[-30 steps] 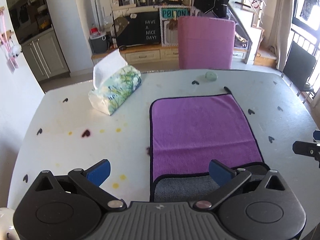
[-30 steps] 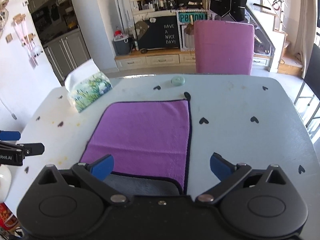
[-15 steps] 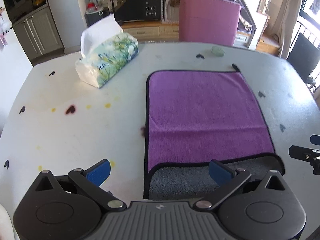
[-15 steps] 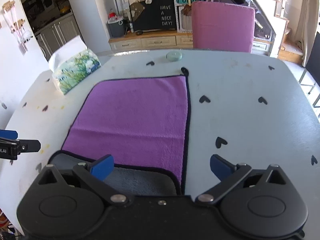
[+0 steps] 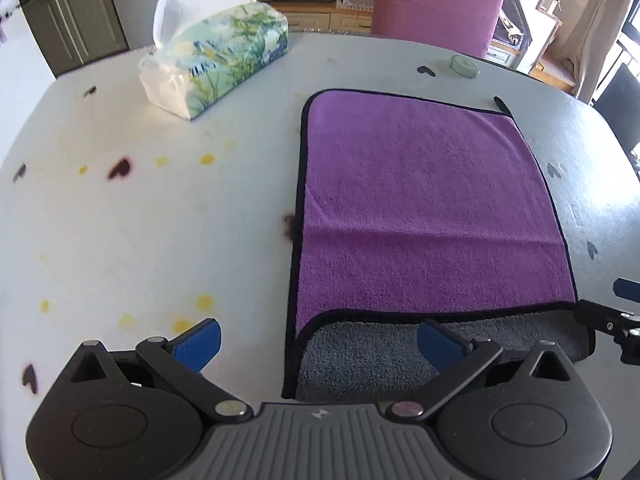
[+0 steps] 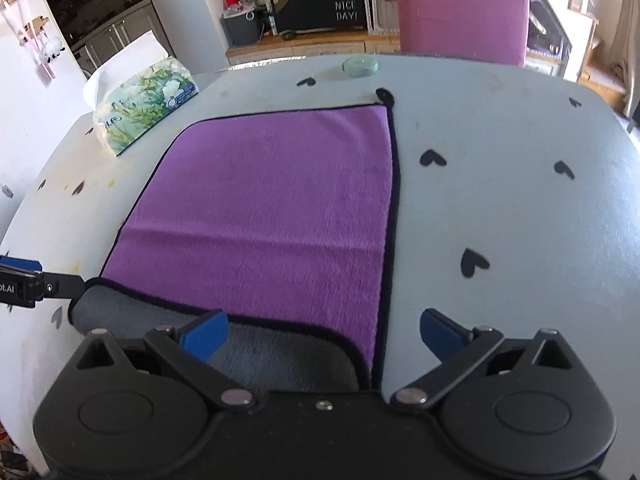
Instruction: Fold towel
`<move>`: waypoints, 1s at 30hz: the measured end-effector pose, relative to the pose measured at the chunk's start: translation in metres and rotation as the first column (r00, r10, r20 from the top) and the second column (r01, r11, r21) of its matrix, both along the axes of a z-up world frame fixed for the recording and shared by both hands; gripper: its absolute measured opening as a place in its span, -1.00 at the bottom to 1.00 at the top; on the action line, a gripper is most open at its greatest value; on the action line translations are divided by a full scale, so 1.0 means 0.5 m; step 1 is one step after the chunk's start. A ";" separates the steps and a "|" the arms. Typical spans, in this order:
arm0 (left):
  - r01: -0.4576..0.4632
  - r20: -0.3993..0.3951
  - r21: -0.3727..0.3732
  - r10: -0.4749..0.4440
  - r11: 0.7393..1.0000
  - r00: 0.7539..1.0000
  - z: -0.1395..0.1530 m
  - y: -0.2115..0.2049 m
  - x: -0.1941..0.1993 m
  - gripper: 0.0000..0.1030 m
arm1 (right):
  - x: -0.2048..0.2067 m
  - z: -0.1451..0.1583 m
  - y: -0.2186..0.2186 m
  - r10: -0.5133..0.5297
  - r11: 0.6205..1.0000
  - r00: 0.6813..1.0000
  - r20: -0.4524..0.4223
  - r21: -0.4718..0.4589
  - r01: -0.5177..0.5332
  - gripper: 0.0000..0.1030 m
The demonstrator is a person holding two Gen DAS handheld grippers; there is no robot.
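towel (image 5: 424, 216) flat mid-table (image 5: 160, 240), near edge flipped grey-side up | left gripper (image 5: 318, 338) spread at near-left corner | right gripper (image 6: 324, 332) spread at near-right corner, contact unclear | risk: uneven pinch skews fold

I see a tissue pack (image 5: 216, 56) on the table (image 5: 120, 220), a green disc (image 6: 360, 66) by a pink chair (image 6: 464, 16).
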State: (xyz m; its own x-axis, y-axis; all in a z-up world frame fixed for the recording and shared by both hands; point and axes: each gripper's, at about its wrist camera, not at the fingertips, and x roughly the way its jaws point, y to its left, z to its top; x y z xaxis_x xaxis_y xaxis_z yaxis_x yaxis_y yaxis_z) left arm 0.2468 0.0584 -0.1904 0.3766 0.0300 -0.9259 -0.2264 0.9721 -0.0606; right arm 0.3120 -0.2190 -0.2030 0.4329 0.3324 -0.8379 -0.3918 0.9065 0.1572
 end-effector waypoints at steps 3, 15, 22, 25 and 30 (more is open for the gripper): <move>0.011 -0.003 0.004 -0.011 1.000 1.000 -0.008 -0.002 0.004 0.98 | 0.008 -0.001 -0.001 0.018 0.999 1.000 -0.002 0.033 -0.018 0.99; 0.108 -0.029 0.004 -0.108 0.994 0.994 -0.033 -0.024 0.011 0.48 | 0.029 -0.025 -0.007 -0.012 0.999 0.992 -0.128 0.051 0.019 0.56; 0.118 -0.048 -0.021 -0.119 0.993 0.992 -0.034 -0.025 0.011 0.22 | 0.029 -0.036 -0.008 0.002 1.000 0.988 -0.156 0.022 0.001 0.35; 0.098 -0.055 -0.035 -0.099 0.995 0.994 -0.035 -0.016 0.012 0.14 | 0.033 -0.041 -0.010 0.002 1.000 0.985 -0.174 0.001 -0.002 0.18; 0.067 -0.060 -0.061 -0.070 0.996 0.996 -0.034 0.001 0.013 -0.01 | 0.034 -0.047 -0.009 0.029 0.999 0.982 -0.186 -0.022 -0.034 -0.09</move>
State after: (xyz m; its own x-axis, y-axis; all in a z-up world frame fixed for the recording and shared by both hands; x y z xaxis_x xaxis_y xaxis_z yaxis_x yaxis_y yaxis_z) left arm 0.2534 0.0586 -0.2074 0.3176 -0.0494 -0.9469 -0.1646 0.9806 -0.1064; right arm 0.3289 -0.2233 -0.2264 0.2591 0.3214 -0.9108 -0.3867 0.8987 0.2071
